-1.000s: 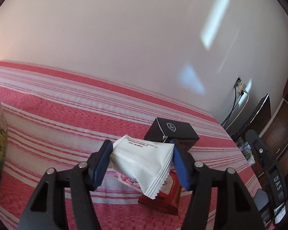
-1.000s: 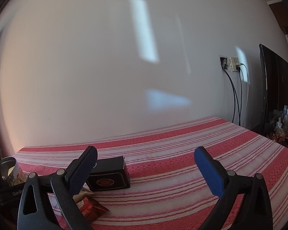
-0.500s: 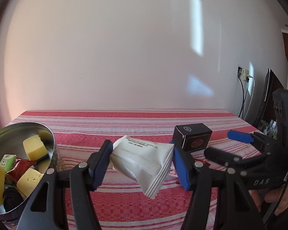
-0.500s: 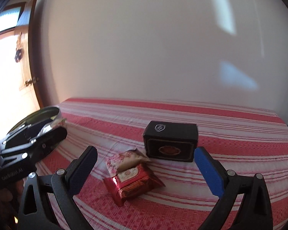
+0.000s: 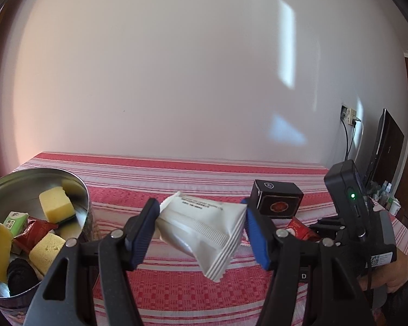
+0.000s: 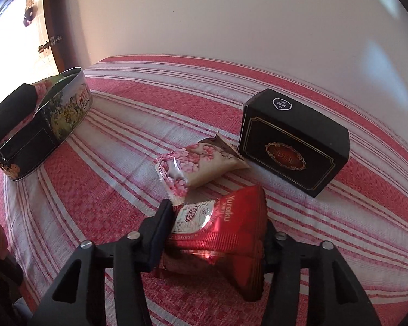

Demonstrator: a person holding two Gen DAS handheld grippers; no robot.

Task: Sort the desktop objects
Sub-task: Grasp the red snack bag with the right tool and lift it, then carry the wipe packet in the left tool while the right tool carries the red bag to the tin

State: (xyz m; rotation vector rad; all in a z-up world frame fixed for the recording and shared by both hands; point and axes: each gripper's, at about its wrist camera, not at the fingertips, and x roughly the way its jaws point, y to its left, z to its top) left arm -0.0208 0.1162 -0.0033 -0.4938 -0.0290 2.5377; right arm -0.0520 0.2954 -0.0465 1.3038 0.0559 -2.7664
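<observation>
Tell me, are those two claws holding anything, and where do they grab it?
The left gripper holds a white packet by its two side edges. The right gripper is closing on a red packet, one finger at each side.

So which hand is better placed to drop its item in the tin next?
Left, probably. The left gripper already holds the white packet lifted clear of the cloth, with the open tin just beside it. The right gripper is only now closing on the red packet, farther from the tin.
</observation>
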